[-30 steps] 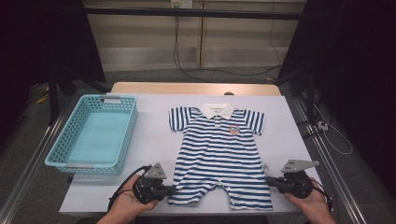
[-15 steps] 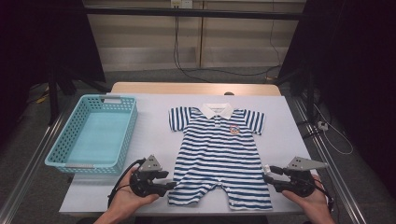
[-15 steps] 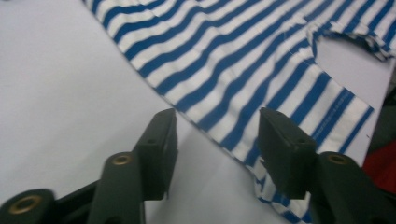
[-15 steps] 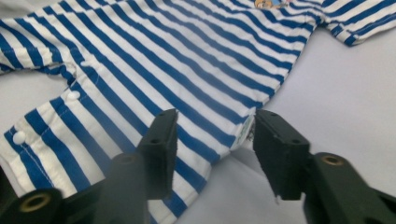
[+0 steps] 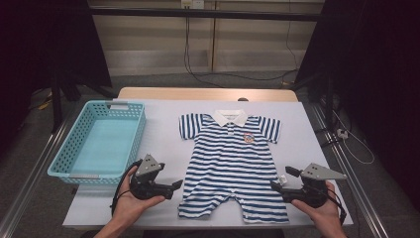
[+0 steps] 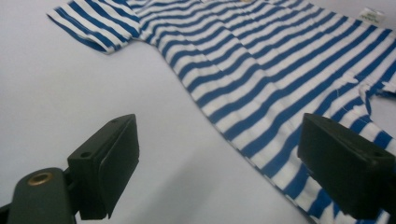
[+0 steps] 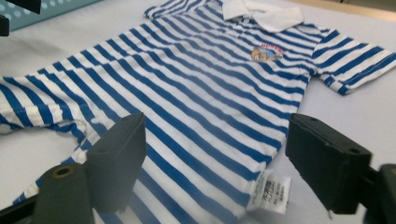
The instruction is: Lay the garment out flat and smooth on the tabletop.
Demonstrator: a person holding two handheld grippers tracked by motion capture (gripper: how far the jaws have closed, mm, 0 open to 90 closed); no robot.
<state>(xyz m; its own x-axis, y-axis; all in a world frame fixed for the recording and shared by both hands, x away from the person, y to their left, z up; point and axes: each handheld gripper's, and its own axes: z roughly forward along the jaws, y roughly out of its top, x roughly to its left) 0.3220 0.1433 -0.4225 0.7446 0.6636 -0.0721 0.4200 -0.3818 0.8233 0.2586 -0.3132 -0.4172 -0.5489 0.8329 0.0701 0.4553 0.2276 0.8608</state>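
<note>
Blue-and-white striped baby romper [image 5: 233, 166] with white collar and small chest badge, spread flat, face up, at worktop [image 5: 163, 134] centre; collar toward twelve o'clock, legs toward six, care label at the four o'clock hem.

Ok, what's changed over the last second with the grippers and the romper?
Both grippers have just opened and let go of the striped romper: the left gripper backed off leftward from its edge, and the right gripper hardly moved. The romper lies flat as before; the basket stayed put.

Even overhead light on the white rectangular tabletop [image 5: 163, 139]; dark surroundings, soft shadows, no glare. Both gripper views: near black jaws blurred, blue-and-white striped cotton romper [image 7: 201, 93] moderately sharp.
</note>
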